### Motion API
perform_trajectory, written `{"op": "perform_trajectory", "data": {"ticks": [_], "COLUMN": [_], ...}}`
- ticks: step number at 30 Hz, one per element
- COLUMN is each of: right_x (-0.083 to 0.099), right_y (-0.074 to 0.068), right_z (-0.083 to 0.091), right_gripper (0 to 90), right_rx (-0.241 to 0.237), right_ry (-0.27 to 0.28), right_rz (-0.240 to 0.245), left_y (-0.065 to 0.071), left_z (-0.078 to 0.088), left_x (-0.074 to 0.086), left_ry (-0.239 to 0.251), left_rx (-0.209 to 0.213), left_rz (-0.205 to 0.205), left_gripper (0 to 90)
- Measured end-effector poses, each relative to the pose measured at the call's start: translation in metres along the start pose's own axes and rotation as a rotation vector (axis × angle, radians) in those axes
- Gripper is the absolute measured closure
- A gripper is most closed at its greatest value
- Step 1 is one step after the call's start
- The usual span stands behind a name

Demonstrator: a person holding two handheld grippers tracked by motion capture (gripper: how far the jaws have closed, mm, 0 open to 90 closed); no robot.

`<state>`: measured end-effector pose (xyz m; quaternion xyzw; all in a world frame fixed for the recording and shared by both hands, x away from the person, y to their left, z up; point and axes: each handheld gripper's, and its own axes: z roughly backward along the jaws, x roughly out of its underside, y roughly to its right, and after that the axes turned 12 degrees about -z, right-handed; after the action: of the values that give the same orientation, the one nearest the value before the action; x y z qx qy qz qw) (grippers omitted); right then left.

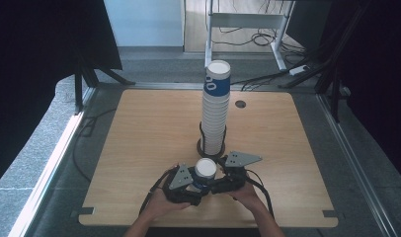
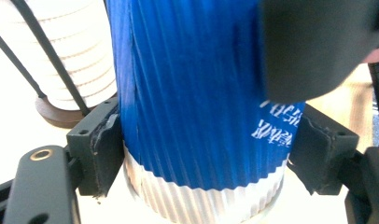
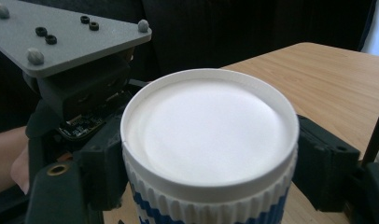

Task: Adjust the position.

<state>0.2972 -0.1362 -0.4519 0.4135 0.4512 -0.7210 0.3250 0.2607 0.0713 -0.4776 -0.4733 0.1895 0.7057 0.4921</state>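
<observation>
While both grippers bear on one upturned paper cup just in front of the tall cup stack, the main hazard is crushing or tearing it. In the left gripper view the left gripper has its jaws pressed against the blue ribbed sleeve low down, near the white band, so it is pinching the cup. In the right gripper view the right gripper has its jaws tight against the sides just under the white base rim, likewise pinching. This item may be two nested cups being parted, though no seam can be confirmed. If the hands pull apart unevenly, the thin wall could buckle, or the cup could slip from one pair of pads and drop onto the wooden table. The stack stands in a wire holder on a round base close behind the hands; a sudden release could swing a gripper into it and topple the column. A twisted pull would raise that risk.
</observation>
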Motion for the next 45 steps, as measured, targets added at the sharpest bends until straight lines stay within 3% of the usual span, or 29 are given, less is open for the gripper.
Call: {"op": "perform_trajectory", "data": {"ticks": [16,26,31,37,45], "right_x": [-0.007,-0.013,-0.013,-0.009,-0.005], "right_y": [0.003,0.005,0.007,0.014,0.015], "right_z": [0.016,0.033,0.04,0.046,0.046], "right_gripper": [19.0,19.2,19.4,20.6,20.7], "right_rx": [0.01,0.046,0.067,0.079,0.109], "right_ry": [0.013,0.01,-0.036,-0.088,-0.137], "right_rz": [-0.001,0.015,0.019,-0.015,0.009], "left_y": [-0.004,-0.005,-0.004,-0.003,0.0], "left_z": [0.004,0.005,0.003,0.001,0.0], "left_x": [0.002,0.002,0.003,0.004,0.003], "left_ry": [-0.058,-0.098,-0.132,-0.152,-0.164], "left_rx": [-0.06,-0.104,-0.133,-0.149,-0.157], "left_rz": [-0.046,-0.081,-0.115,-0.135,-0.16], "left_gripper": [20.4,20.4,20.4,20.4,20.4]}}
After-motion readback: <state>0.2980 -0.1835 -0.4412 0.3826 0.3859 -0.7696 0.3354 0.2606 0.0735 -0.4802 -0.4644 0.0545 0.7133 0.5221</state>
